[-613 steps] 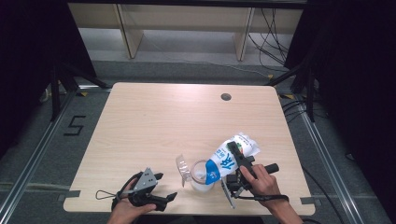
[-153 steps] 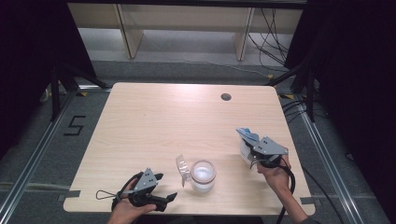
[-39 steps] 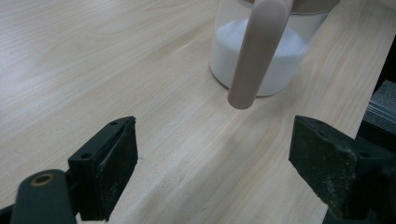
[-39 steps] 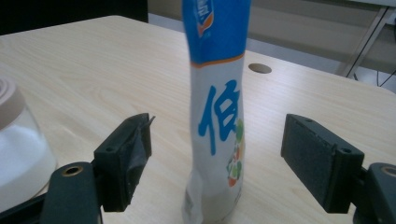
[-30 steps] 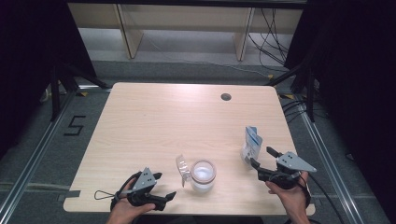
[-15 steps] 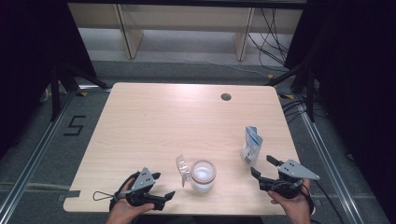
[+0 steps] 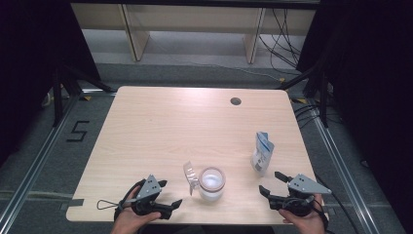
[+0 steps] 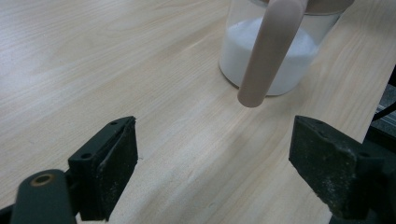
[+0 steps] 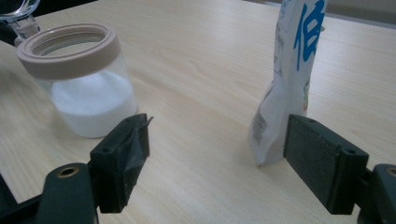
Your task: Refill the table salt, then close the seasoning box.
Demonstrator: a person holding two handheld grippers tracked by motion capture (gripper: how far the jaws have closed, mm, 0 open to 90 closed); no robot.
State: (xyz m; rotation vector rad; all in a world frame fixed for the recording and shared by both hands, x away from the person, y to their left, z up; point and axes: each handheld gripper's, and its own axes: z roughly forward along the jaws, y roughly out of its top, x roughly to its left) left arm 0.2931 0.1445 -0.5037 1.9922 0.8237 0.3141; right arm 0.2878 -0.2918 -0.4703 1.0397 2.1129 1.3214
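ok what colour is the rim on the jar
Pale pinkish beige; the jar's rim shows best in the right gripper view.

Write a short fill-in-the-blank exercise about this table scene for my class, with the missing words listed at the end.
1. The jar holds a ____ powder.
2. The pouch stands upright with ____ lettering on it.
3. The jaws of the right gripper stand ____.
4. The jar's hinged lid is flipped ____.

Missing words: white; blue; open; open

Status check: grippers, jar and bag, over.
Left gripper open, empty. Right gripper open, empty. Jar of white powder upright, lid flipped open. Bag standing free beside it. Nothing in the way.
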